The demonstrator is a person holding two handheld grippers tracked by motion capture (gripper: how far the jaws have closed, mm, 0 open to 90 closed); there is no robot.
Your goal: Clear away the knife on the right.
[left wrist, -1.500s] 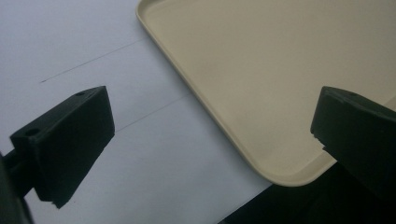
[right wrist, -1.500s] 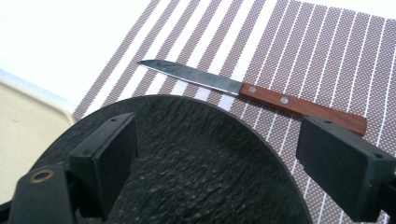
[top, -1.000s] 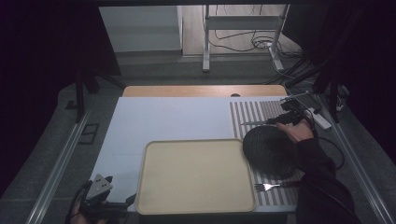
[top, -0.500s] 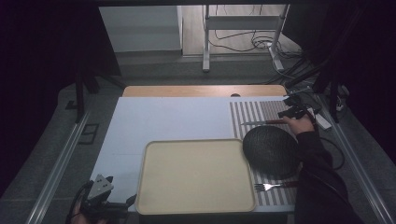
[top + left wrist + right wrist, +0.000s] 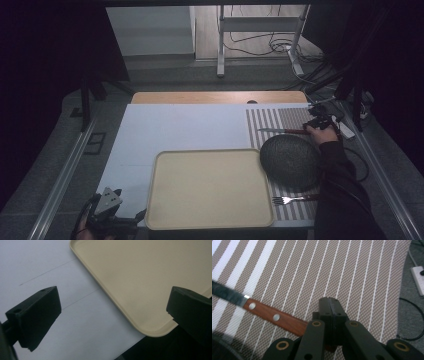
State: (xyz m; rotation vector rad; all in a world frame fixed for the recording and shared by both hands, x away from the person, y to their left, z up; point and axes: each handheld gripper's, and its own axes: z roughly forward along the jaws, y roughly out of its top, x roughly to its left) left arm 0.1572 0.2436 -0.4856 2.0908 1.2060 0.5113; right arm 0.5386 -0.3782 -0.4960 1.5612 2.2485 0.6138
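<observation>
A knife with a wooden handle lies on the striped placemat at the back right. My right gripper hangs low over the handle's end, its jaws pressed together with nothing visible between the pads. The handle runs underneath them; whether they touch it I cannot tell. A dark round plate sits in front of the knife, and a fork lies nearer the front edge. My left gripper rests open at the front-left corner of the beige tray, jaws wide apart.
The white table cover stretches behind and left of the tray. A white power strip and cables lie just off the placemat's right edge. The person's dark sleeve reaches along the table's right side.
The right hand has moved from the plate's far rim back and right, lower, to the knife handle. The left gripper has kept still.
</observation>
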